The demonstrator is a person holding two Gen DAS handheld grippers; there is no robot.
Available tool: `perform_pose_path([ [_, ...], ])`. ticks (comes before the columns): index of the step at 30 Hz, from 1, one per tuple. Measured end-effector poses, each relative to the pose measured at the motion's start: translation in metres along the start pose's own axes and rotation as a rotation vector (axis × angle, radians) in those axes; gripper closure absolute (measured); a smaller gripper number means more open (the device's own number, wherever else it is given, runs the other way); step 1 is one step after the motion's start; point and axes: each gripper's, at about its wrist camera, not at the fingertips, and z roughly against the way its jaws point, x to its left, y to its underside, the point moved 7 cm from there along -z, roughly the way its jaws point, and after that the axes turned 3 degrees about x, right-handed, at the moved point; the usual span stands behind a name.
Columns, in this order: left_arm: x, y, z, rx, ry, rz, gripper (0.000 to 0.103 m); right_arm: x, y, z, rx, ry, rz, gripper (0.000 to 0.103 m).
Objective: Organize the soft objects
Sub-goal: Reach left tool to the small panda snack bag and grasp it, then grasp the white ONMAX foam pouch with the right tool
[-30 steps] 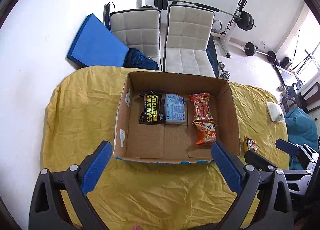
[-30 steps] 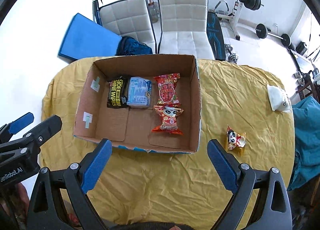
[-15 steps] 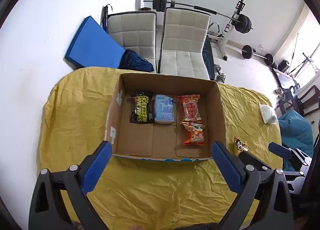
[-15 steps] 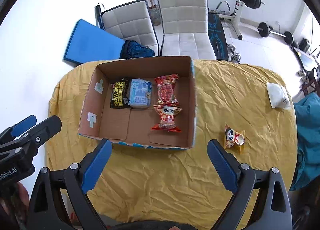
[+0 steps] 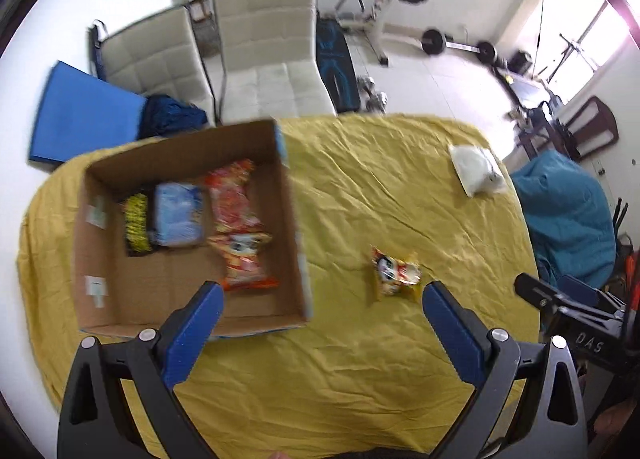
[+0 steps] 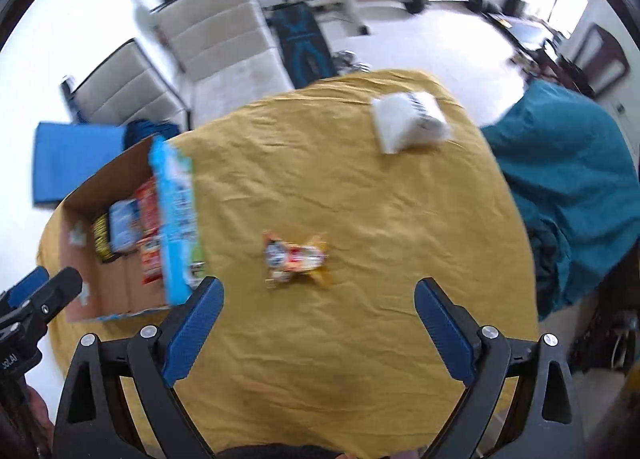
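An open cardboard box (image 5: 288,219) (image 6: 120,163) sits on the yellow tablecloth at the left. It holds a black wipes pack (image 5: 136,225), a blue-white pack (image 5: 178,215) and two red snack packs (image 5: 236,199) (image 5: 246,259). A small yellow-red snack pack (image 5: 394,271) (image 6: 294,257) lies loose on the cloth right of the box. A white soft pack (image 5: 476,171) (image 6: 410,121) lies at the far right. My left gripper (image 5: 320,335) is open and empty above the cloth. My right gripper (image 6: 318,333) is open and empty, just short of the loose snack pack.
The yellow cloth (image 5: 360,379) covers a rounded table. Two white chairs (image 5: 264,47) and a blue mat (image 5: 76,111) stand behind it. A teal beanbag (image 6: 568,163) is at the right edge. Gym weights stand at the back.
Both grippers have swung to the right. The box has shifted to the left in both views, and the loose snack pack and white pack are now nearer the centre. Both stay open.
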Motion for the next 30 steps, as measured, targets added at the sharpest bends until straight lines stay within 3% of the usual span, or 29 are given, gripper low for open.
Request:
perform_pose_path([
  [3, -0.039, 0.001, -0.042, 0.094, 0.044, -0.033, 0.001, -0.054, -0.007, -0.024, 0.047, 0.018, -0.061, 0.005],
  [8, -0.081, 0.009, -0.133, 0.315, 0.042, -0.071, 0.001, -0.125, -0.017, -0.068, 0.114, 0.04, -0.126, 0.005],
  [13, -0.111, 0.018, -0.197, 0.433, 0.038, -0.089, 0.001, -0.166, -0.028, -0.106, 0.173, 0.047, -0.138, 0.005],
  [17, -0.121, 0.025, -0.241, 0.507, -0.014, -0.119, 0.003, -0.18, -0.041, -0.121, 0.19, 0.038, -0.123, 0.005],
  [18, -0.122, 0.027, -0.253, 0.527, -0.027, -0.119, 0.014, -0.181, -0.045, -0.124, 0.19, 0.038, -0.117, 0.005],
  [19, -0.122, 0.029, -0.26, 0.541, -0.03, -0.115, 0.032, -0.183, -0.05, -0.126, 0.191, 0.038, -0.111, 0.005],
  [20, -0.122, 0.031, -0.27, 0.563, -0.025, -0.103, 0.033, -0.183, -0.055, -0.128, 0.191, 0.034, -0.104, 0.005],
  [24, -0.124, 0.026, -0.273, 0.557, -0.001, -0.044, 0.045, -0.179, -0.081, -0.133, 0.183, 0.025, -0.074, 0.005],
  [30, -0.135, -0.014, -0.254, 0.489, 0.036, -0.011, 0.046, -0.164, -0.145, -0.146, 0.162, 0.001, -0.055, 0.005],
])
